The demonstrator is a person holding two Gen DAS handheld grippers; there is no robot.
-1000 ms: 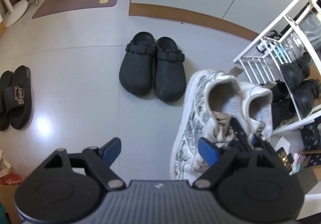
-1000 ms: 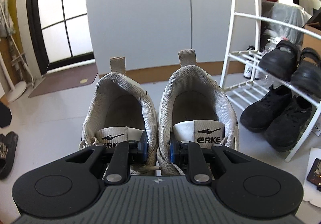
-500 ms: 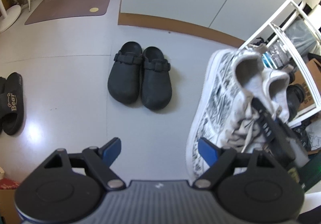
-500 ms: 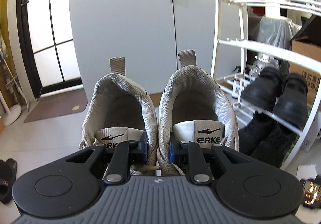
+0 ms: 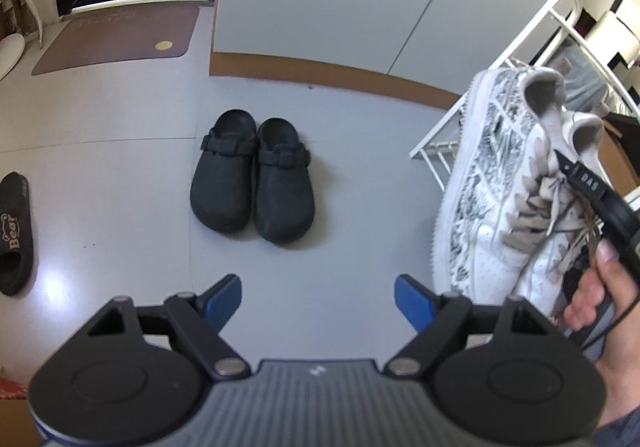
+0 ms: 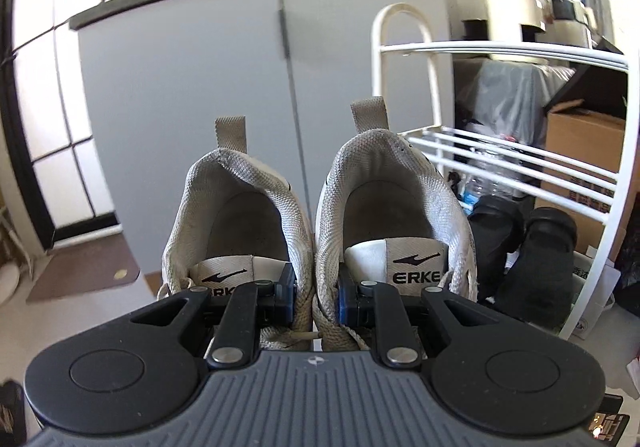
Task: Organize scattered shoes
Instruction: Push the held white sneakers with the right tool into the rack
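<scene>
My right gripper [image 6: 316,303] is clamped tight on the pair of white sneakers [image 6: 320,215], its two blue pads pinching the inner collars together so both shoes hang side by side with their heels and pull tabs pointing away from me. The left wrist view shows the same pair up off the floor at the right, patterned side toward me, with a hand [image 5: 600,311] around the gripper's handle below them. Just beyond the sneakers stands the white shoe rack [image 6: 500,47], its upper wire shelves bare where I can see them, and black shoes [image 6: 524,247] sit on a lower shelf. My left gripper [image 5: 318,297] has its jaws spread wide with nothing between them, hanging above the grey floor. Down there a pair of black clogs [image 5: 252,179] rests side by side, well apart from a black slipper [image 5: 14,231] at the left edge.
</scene>
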